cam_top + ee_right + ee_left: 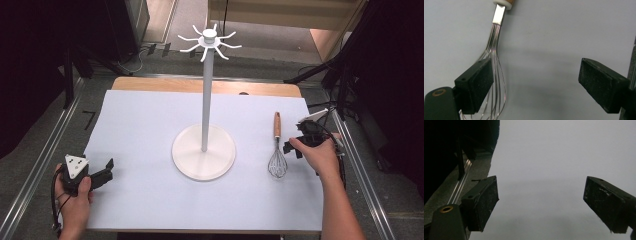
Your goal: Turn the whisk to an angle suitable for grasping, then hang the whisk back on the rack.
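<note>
A wire whisk (276, 146) with a wooden handle lies flat on the white sheet at the right, handle pointing away from me. My right gripper (294, 147) hovers just right of it, open and holding nothing. In the right gripper view the whisk's wires (495, 42) run under and just inside the left jaw of the right gripper (535, 65), with no pad pressing on them. A tall white stand (204, 100) with a round base and hooks at its top rises from the sheet's middle. My left gripper (107, 169) rests at the sheet's near left, and in its own view the left gripper (540, 183) is open over bare sheet.
The white sheet (150, 125) covers most of the wooden table (150, 84). Metal rails (45, 150) run along both sides of the table. Dark tripod legs and cables (320, 75) stand beyond the far corners.
</note>
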The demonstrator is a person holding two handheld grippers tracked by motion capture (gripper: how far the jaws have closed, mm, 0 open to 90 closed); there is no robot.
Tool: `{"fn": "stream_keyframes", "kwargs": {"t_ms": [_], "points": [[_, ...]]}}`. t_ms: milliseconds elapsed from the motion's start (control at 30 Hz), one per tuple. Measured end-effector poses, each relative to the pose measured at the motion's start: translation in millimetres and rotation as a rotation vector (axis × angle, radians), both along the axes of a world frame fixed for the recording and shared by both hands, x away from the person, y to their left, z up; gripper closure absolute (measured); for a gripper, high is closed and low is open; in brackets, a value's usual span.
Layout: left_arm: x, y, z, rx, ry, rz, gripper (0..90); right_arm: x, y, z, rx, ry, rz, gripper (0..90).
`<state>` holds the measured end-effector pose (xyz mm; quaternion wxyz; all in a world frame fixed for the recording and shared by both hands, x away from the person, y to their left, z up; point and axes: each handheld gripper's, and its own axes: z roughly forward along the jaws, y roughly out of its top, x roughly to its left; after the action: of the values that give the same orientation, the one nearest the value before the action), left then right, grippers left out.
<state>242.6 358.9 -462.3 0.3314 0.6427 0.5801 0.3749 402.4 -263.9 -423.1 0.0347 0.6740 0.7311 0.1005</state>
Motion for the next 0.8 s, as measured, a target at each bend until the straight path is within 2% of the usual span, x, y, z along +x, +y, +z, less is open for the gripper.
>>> {"fn": "stream_keyframes", "kwargs": {"t_ms": [100, 167, 200, 300, 600, 733, 800], "points": [[-0.1, -0.4, -0.2, 0.002, -0.003, 0.001, 13.6, 8.3, 0.2, -1.1, 0.009, 0.021, -0.027, 13.7], [-0.1, -0.6, -0.2, 0.001, -0.004, 0.001, 13.7, 14.0, -3.0, -3.3, 0.014, 0.037, -0.096, 15.2], [-0.3, -0.5, -0.2, 0.000, -0.004, 0.000, 13.7, 14.0, -3.0, -3.3, 0.014, 0.037, -0.096, 15.2], [-0.6, 0.4, -0.1, -0.004, -0.007, -0.006, 13.7, 16.2, -2.8, -4.1, -0.025, 0.045, -0.135, 23.2], [-0.8, 0.1, -0.1, -0.004, -0.008, -0.007, 13.8, 21.5, 9.1, 0.4, -0.018, 0.053, -0.147, 20.5], [-0.7, 0.1, -0.1, -0.004, -0.007, -0.008, 13.8, 22.9, 12.4, 0.9, 0.008, 0.061, -0.163, 19.5], [-0.8, 0.0, -0.1, -0.004, -0.008, -0.008, 13.8, 23.6, 14.3, 0.9, 0.001, 0.063, -0.164, 18.5]]}}
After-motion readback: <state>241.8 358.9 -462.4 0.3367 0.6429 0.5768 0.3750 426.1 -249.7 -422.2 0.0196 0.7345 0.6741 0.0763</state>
